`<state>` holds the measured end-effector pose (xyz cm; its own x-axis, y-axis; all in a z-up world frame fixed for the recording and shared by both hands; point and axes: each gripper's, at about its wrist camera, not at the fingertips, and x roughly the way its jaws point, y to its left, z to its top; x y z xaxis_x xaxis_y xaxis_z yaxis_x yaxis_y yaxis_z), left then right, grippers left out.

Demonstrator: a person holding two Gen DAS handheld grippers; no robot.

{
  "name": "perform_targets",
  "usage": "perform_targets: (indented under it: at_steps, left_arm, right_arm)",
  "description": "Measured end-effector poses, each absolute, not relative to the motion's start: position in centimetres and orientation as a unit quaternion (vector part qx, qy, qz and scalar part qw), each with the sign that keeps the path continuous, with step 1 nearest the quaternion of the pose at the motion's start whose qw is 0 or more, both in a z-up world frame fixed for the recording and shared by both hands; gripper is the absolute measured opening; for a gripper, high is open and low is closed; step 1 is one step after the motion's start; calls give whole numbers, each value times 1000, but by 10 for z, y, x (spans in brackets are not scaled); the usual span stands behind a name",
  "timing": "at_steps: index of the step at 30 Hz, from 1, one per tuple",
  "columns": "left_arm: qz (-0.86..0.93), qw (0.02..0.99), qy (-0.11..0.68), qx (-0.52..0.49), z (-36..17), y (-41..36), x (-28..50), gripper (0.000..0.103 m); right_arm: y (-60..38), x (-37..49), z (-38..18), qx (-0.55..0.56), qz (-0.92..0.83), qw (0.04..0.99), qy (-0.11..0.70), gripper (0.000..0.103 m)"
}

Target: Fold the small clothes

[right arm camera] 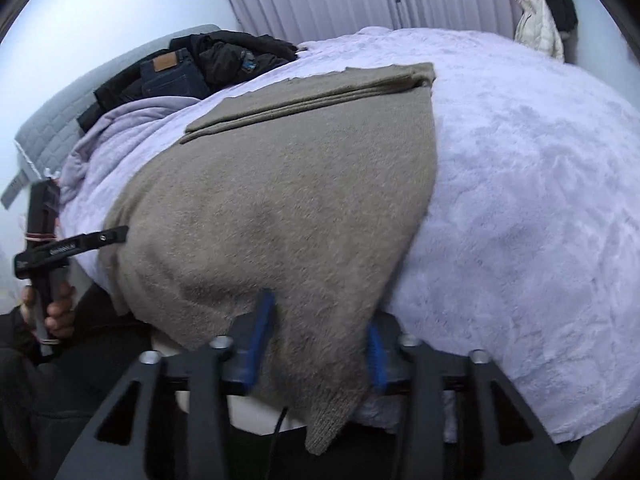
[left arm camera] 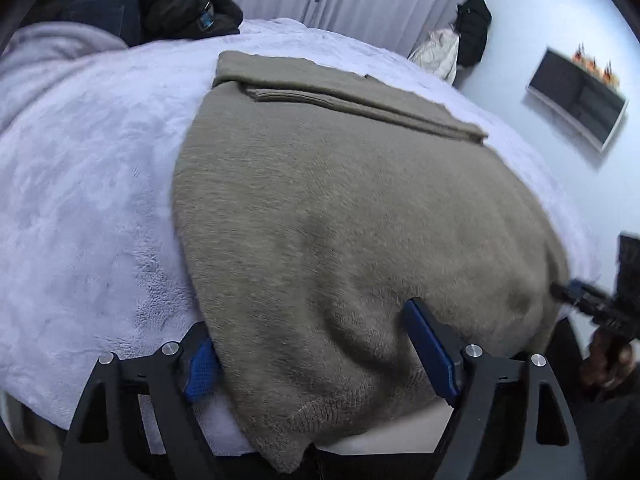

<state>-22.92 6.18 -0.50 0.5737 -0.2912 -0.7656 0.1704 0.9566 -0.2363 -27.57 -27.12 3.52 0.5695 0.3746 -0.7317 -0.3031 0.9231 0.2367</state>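
Your left gripper [left arm camera: 320, 344] straddled the near hem of the taupe sweater [left arm camera: 340, 208] on the bed [left arm camera: 88, 184], jaws apart, not pinching. Your right gripper [right arm camera: 320, 340] bracketed the other corner, narrower but seemingly unclamped. Next, I'd judge: pinch both corners and carry the hem toward the folded sleeves.

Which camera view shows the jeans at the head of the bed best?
The right wrist view: the jeans lie unobstructed, with their leather patch and pocket readable. In the left wrist view the jeans sit at the frame's dark upper edge, partly cut off.

Both wrist views close, angled down across sweater [left arm camera: 340, 220] on bed [right arm camera: 520, 180]
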Motion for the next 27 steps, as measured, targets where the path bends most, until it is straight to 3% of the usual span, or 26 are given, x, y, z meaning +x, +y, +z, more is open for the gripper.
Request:
perform_targets:
  at_steps: [2,3,4,5,6,8,27]
  left_arm:
    - [-127,886,443,-49,-4,55,-230,79]
    - [-128,888,439,-53,-2,57,-230,64]
    - [-129,888,436,-69,0,64,-231,55]
    - [-135,886,435,-88,1,71,-230,35]
    - [-146,880,437,-115,2,81,-228,18]
    - [-170,866,444,-155,3,93,-225,12]
    - [-203,892,338,-221,92,111,-195,11]
  right_arm:
    - [-266,-274,34,32,186,885,426,54]
    - [-263,-275,34,25,184,885,426,52]
    - [-261,-276,35,19,180,887,425,44]
    - [-262,-275,35,20,177,888,424,22]
    - [-265,-274,35,32,184,885,426,15]
    - [-273,-274,36,59,195,882,425,11]
    - [-295,-237,131,167,292,885,322,10]
